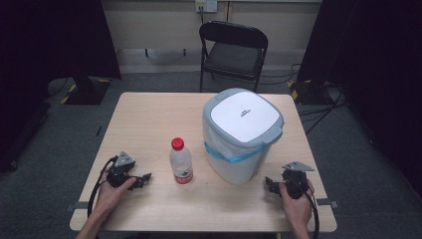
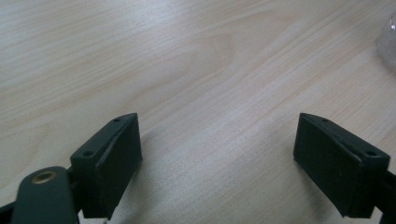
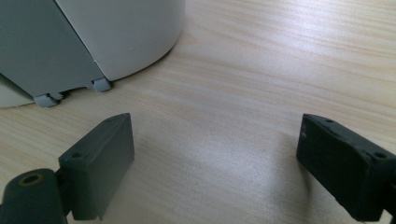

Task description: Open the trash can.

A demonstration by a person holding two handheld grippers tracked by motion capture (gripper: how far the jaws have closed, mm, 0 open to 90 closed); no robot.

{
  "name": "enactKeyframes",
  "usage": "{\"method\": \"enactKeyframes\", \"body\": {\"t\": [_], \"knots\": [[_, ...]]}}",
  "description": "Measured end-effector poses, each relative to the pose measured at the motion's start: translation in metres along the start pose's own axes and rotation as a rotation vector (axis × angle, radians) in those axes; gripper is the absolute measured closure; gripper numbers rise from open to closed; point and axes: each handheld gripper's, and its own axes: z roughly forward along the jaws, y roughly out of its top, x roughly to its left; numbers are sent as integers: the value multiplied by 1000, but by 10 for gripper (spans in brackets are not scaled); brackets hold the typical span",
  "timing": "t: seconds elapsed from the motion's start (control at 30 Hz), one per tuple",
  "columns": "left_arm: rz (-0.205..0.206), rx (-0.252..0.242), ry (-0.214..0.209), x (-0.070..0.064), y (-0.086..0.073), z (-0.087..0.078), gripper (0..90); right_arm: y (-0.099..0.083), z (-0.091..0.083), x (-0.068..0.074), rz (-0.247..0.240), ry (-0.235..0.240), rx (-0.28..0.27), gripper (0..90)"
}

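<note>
A white bin [image 1: 242, 134] with a grey-rimmed lid is seen standing upright on the light wooden surface [image 1: 149, 114], and it is taken here as the landmark. A blue band of liner is seen around its body under the lid rim. Just beside the bin, on its left in the high view, a clear plastic bottle [image 1: 180, 162] with a red cap is stood upright; a narrow gap of bare wood is left between the two.

The left claw [image 1: 143, 180] is held low over the surface, well to the left of the bin and beyond the bottle from it, its tips pointed toward the bottle. In the left gripper view its jaws are seen spread wide, released, with nothing but bare wood between them; a blurred clear edge of the bottle [image 2: 388, 44] is caught at the upper right.

The right claw [image 1: 271, 184] is held near the front right of the bin, its tips pointed toward the bin's base. In the right gripper view its jaws are likewise spread wide and released, nothing being gripped, and the bin's [image 3: 126, 37] rounded lower wall and grey foot panel are seen near, ahead and to the left, apart from the jaws.

Behind the bin, past the far edge of the surface, a black folding chair [image 1: 233, 50] is stood on the floor.
</note>
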Motion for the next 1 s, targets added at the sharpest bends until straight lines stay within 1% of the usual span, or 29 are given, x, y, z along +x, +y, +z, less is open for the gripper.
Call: {"method": "enactKeyframes", "body": {"t": [0.03,0.07,0.1,0.17,0.2,0.23,0.27,0.3,0.33,0.37,0.47,0.5,0.53,0.57,0.6,0.63,0.7,0.73,0.8,0.87,0.9,0.97,1.0], "knots": [[-16,-2,-4,-1,0,0,154,0,0,0,0,0,0,102],[-11,-2,4,0,0,0,162,0,0,0,-1,-1,0,102],[-15,3,6,0,1,-1,178,0,0,0,-1,-1,1,102],[-15,10,0,-1,1,-2,182,0,0,0,-1,0,0,103],[-16,15,-14,-1,1,-3,189,0,0,0,-1,-1,0,103],[-16,15,-14,-1,1,-3,199,0,0,0,-1,-1,0,103],[-26,11,-31,-1,1,-5,215,0,0,0,0,-2,0,103],[-26,11,-31,-1,1,-5,232,0,0,0,0,-2,0,103],[-39,-8,-47,-2,1,-9,241,0,0,0,1,-4,0,102],[-40,-22,-45,-3,1,-11,240,0,0,0,2,-3,0,102],[-58,-69,-78,-7,4,-18,233,0,0,0,2,-3,0,102],[-49,-82,-82,-10,6,-20,233,0,0,0,2,-3,0,103],[-45,-94,-109,-13,9,-22,232,0,0,0,2,-3,1,102],[-45,-94,-109,-13,9,-22,232,0,0,0,2,-3,1,102],[-54,-114,-135,-18,12,-23,232,0,0,0,2,-4,0,102],[-24,-124,-137,-26,16,-25,228,0,0,1,3,-4,1,102],[-7,-131,-171,-35,21,-26,212,0,0,1,2,-5,1,103],[2,-131,-179,-39,22,-27,212,0,0,1,2,-5,0,103],[24,-129,-209,-46,25,-28,210,0,0,1,2,-6,0,103],[29,-135,-248,-52,27,-30,210,0,0,1,3,-6,1,103],[30,-146,-261,-55,28,-32,210,0,0,1,3,-6,0,103],[28,-152,-266,-57,29,-33,210,0,0,1,4,-7,1,103],[26,-169,-286,-61,32,-34,209,0,0,1,6,-9,1,102]]}}
